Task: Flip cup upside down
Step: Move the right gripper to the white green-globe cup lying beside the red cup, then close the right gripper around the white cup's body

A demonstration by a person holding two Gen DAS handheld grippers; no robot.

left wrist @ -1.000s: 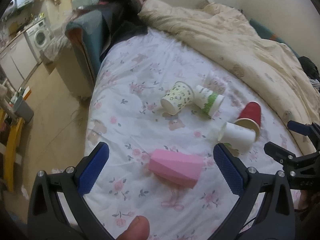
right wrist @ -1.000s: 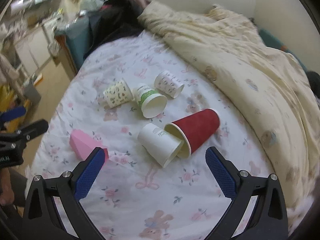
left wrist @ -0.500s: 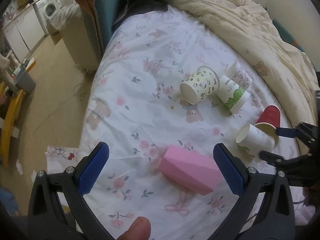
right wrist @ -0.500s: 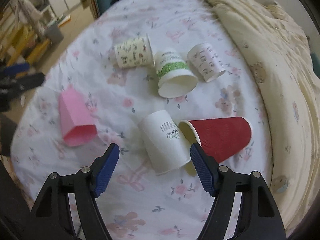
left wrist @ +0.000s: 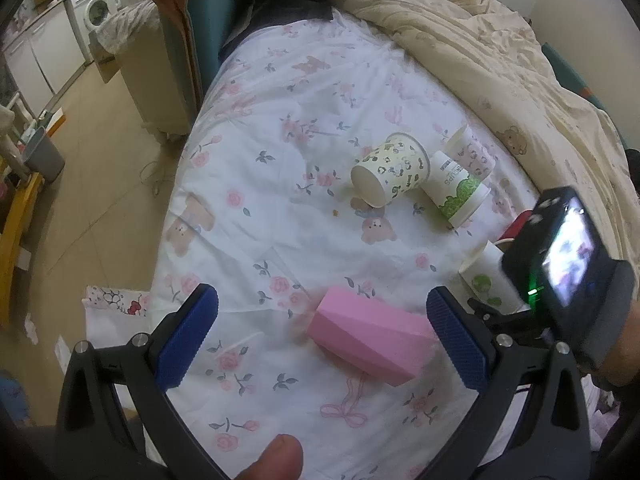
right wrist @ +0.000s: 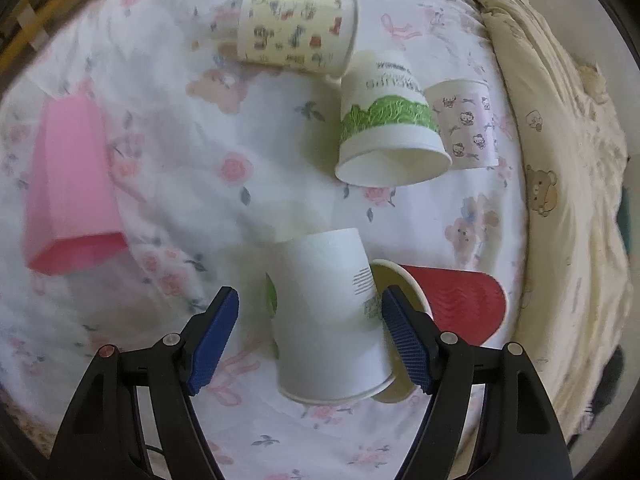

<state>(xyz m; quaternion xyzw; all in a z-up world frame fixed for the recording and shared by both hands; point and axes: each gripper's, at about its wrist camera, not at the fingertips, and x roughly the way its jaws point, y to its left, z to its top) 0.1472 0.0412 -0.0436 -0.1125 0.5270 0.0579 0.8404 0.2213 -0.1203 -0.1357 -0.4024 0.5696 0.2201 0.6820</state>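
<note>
Several cups lie on their sides on a floral bedsheet (right wrist: 180, 168). A white paper cup (right wrist: 328, 316) lies between the open fingers of my right gripper (right wrist: 310, 338); the right finger pad touches its side, the left pad is apart. A red cup (right wrist: 460, 304) lies against it on the right. A pink faceted cup (left wrist: 370, 340) lies between the open fingers of my left gripper (left wrist: 320, 344), nearer the right one; it also shows in the right wrist view (right wrist: 68, 192). The white cup (left wrist: 486, 280) is partly hidden behind the right gripper's camera.
Farther back lie a yellow patterned cup (right wrist: 296, 32), a green-grass cup (right wrist: 388, 124) and a Hello Kitty cup (right wrist: 468, 124). A cream duvet (left wrist: 500, 64) covers the bed's right side. The bed edge drops to the floor (left wrist: 100, 160) on the left.
My right gripper has moved down and forward around the white cup, and its fingers have narrowed. My left gripper has come closer to the pink cup.
</note>
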